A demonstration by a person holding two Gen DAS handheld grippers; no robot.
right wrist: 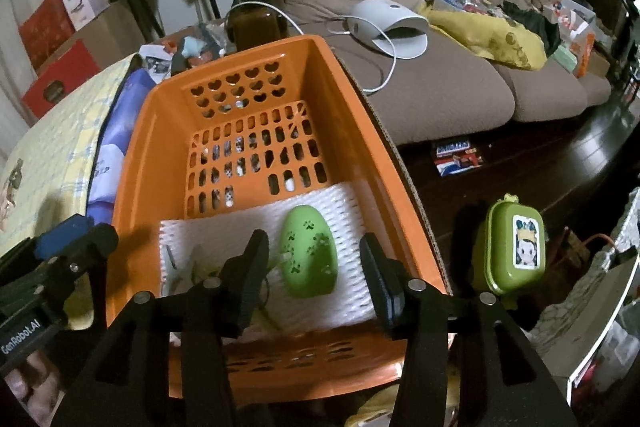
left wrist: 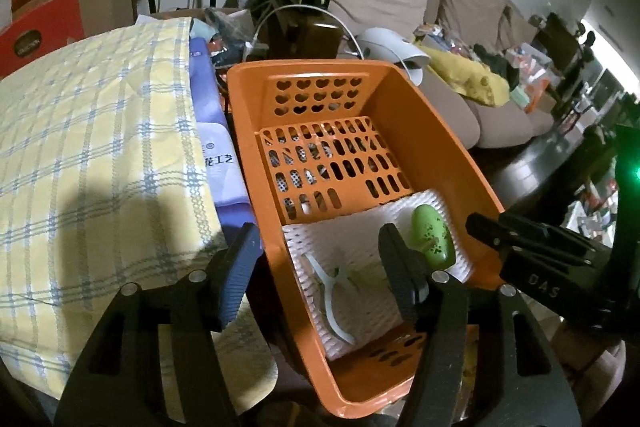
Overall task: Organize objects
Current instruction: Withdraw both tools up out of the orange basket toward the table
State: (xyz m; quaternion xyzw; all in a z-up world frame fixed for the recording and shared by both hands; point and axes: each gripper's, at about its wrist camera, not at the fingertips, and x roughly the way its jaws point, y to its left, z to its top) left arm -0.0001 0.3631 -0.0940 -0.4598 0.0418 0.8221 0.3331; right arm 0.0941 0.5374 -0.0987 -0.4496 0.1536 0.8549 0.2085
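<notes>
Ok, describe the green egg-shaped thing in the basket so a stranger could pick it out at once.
Find the orange basket in front of the brown sofa. A white foam mesh sheet covers the near part of its floor, and the green egg-shaped object lies on the sheet's right side. Dark paw prints on its shell set it apart from the green lunchbox with the cartoon sticker, which sits outside the basket.

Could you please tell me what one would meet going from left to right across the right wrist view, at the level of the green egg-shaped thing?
Yellow checked cloth → orange basket's left wall → white foam sheet → green egg-shaped thing → green lunch box.
</notes>
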